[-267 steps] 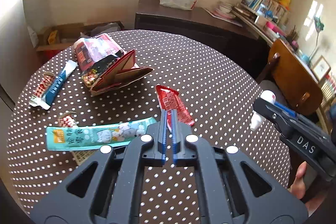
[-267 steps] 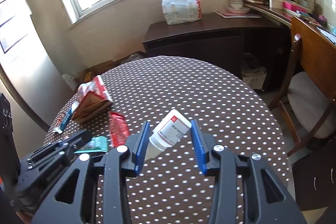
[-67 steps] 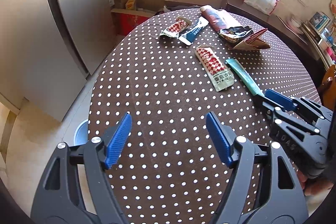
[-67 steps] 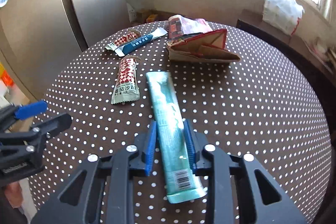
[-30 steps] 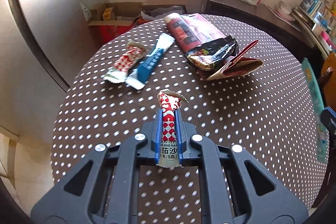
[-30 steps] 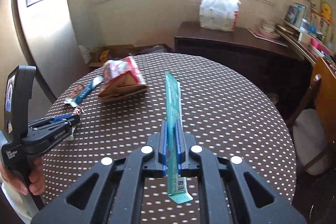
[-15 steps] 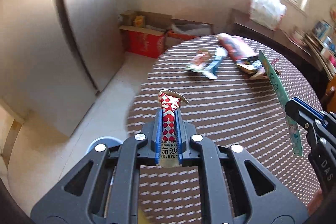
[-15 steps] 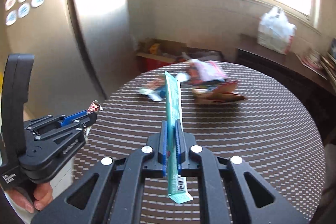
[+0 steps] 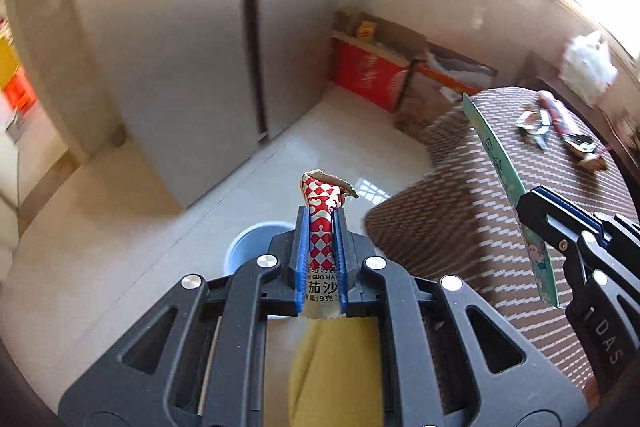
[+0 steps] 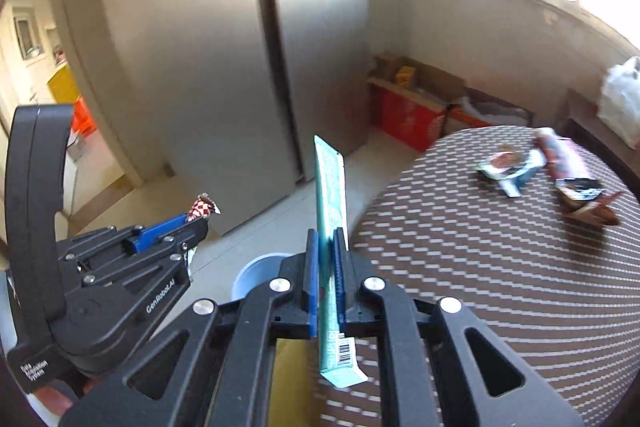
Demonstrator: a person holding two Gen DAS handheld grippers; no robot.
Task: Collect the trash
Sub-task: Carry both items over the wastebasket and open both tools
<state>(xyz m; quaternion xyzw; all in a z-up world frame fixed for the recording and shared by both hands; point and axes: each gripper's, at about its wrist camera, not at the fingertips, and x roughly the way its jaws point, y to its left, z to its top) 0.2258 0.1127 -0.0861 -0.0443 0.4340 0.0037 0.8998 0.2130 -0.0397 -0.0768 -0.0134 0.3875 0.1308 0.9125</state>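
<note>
A: Red-checked sachet (image 9: 322, 223) is clamped in the left gripper (image 9: 321, 247), jaws closed flat on its middle, torn top sticking up past the tips. Left view: blue bin (image 9: 256, 243) sits on the floor right beneath, mostly hidden behind the jaws. Right gripper (image 9: 538, 205) is off to the side over the table (image 9: 460, 227) edge, pinching the teal wrapper (image 9: 496, 155).

B: Right view?

A: Same story. Right gripper (image 10: 326, 279) is shut tight on the teal wrapper (image 10: 330, 195), held edge-on, barcode end hanging out the back. Bin (image 10: 256, 275) rim shows just left of the jaws. Left gripper (image 10: 192, 223) is beside it with the sachet (image 10: 202, 207) poking out.

B: So the step is the drop?

A: Looks like it — both loads are off the table (image 10: 500, 267) and near the bin. I'd centre each tip over the opening before letting go. The teal strip is long and light, so tip it down first or it may flutter past the rim. Drop one at a time.

B: What's left?

A: Several wrappers (image 10: 508, 171) on the far side of the table — blurred, can't count them.
</note>
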